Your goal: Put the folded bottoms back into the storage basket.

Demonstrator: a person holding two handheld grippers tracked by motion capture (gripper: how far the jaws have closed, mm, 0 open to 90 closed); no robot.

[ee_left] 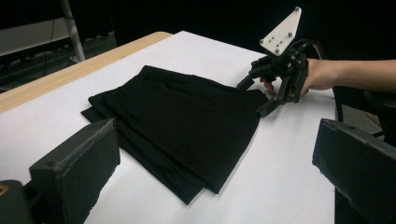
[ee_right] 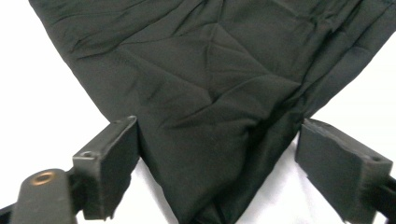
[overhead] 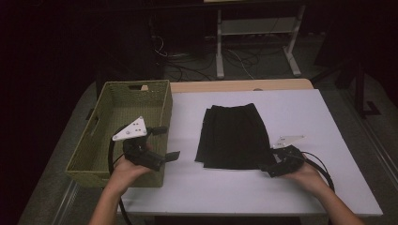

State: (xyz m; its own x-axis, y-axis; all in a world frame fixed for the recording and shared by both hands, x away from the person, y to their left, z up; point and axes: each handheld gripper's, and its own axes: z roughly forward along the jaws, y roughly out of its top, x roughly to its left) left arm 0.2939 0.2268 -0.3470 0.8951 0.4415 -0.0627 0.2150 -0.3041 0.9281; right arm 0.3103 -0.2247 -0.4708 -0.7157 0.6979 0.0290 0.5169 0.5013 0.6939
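A folded black cloth (overhead: pixel 233 136) lies flat near the middle of the white table (overhead: pixel 300 187), its pleated top edge toward the far side and its layered edges stepping out at the near left corner. The right gripper (overhead: pixel 268 169) is at the cloth's near right corner, held low over the table by the person's right hand (overhead: pixel 307 174); in the right gripper view its jaws stand wide apart with that corner of cloth (ee_right: pixel 210 93) running down between them, neither jaw pressed on the fabric. Whether the tips rest on the table there is hard to judge in the dim light. The left gripper (overhead: pixel 169 143) is held above the near right corner of the basket (overhead: pixel 117 110), just left of the cloth and apart from it, jaws spread and holding nothing, pointed toward the cloth. In the left gripper view the cloth (ee_left: pixel 182 126) lies ahead between the jaws, with the right gripper (ee_left: pixel 256 97) at its far corner. The woven basket stands at the table's left edge. Cables and a white frame (overhead: pixel 256 42) lie on the floor beyond.
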